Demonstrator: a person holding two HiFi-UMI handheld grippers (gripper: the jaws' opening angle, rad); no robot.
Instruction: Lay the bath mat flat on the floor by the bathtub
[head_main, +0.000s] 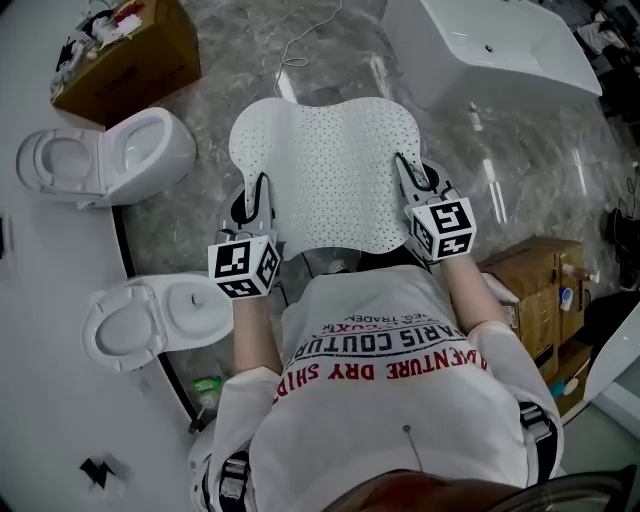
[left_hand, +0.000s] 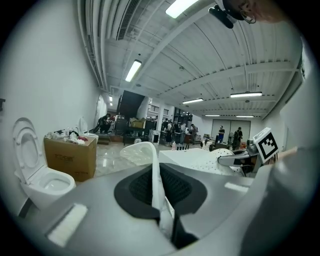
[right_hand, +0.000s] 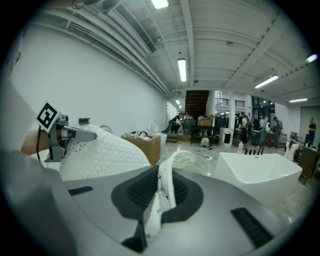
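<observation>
Person's shirt, nearest; beyond, left gripper and right gripper each clamp a bath mat edge, holding it spread to lay by far-right bathtub.

Bathtub, beyond bath mat, cut off by top edge; cardboard box left of mat too. Bkgd people too small.
</observation>
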